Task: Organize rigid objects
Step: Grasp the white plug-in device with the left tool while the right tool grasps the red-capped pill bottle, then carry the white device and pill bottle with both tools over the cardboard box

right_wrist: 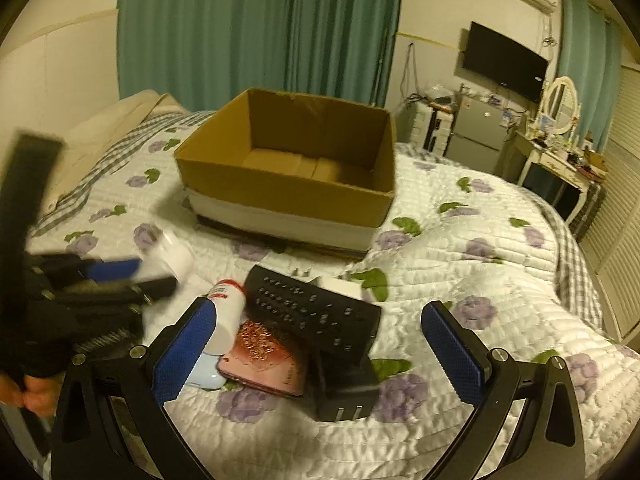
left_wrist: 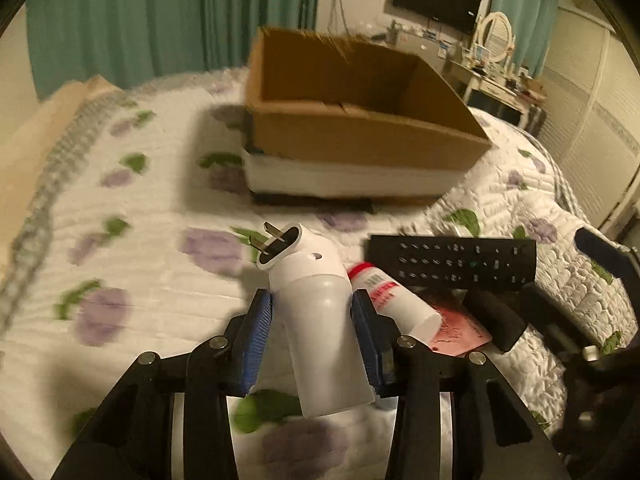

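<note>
One cardboard box [right_wrist: 288, 196] unfilled, left hand-held gripper [left_wrist: 312, 328] clamping white plug [left_wrist: 316, 312], right hand-held gripper [right_wrist: 320, 352] spread apart.

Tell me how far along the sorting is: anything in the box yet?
Nothing shows inside the cardboard box. In hand: the left tongs grip the white plug adapter. The right tongs are open, holding nothing. Left on the quilt: remote, white bottle, pink case, black charger.

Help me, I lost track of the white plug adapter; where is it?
In the left wrist view the white plug adapter sits clamped in the left claw, lifted above the quilt, just left of the red-and-white tube.
</note>
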The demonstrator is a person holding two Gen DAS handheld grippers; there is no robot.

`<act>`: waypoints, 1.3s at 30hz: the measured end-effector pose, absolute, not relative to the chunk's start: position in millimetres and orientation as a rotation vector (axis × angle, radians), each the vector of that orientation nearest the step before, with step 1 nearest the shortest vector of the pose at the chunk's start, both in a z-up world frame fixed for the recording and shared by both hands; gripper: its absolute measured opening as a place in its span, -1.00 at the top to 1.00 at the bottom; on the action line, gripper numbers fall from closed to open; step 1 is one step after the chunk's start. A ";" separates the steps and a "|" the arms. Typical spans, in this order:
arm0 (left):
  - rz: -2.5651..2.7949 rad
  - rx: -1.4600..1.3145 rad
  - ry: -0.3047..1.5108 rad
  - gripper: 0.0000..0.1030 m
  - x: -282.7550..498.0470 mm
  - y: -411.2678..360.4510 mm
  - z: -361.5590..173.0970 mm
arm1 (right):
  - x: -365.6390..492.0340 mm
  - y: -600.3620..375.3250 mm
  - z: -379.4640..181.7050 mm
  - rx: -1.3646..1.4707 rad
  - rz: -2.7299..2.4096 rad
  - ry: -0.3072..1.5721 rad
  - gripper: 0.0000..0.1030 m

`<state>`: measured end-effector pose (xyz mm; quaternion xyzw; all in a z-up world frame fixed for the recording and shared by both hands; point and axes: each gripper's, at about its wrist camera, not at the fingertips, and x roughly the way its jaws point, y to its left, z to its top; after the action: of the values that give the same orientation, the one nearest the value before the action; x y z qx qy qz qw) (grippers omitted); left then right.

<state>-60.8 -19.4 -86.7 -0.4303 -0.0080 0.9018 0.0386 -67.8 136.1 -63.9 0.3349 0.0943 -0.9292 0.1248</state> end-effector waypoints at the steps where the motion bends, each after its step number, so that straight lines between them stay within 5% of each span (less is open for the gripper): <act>1: 2.788 -1.314 0.000 0.19 -59.5 -22.1 -82.7 | -69.6 133.4 -65.3 0.989 -2.689 0.266 -1.00; 14: 2.884 -1.303 0.010 0.19 -57.2 -55.3 -73.8 | -96.7 74.6 -105.9 1.164 -2.458 0.299 -0.75; 25: 2.876 -1.310 0.019 0.19 -58.1 -54.3 -78.6 | -124.4 51.3 -150.2 1.325 -2.391 0.327 0.31; 39: 2.905 -1.191 0.001 0.19 -48.9 -39.6 -26.9 | -96.5 78.7 -62.1 1.065 -2.488 0.268 0.31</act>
<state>-48.9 -39.6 -26.9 -0.3793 0.0004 0.9253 0.0012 -96.5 78.7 -62.1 0.3831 0.0964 -0.8945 0.2096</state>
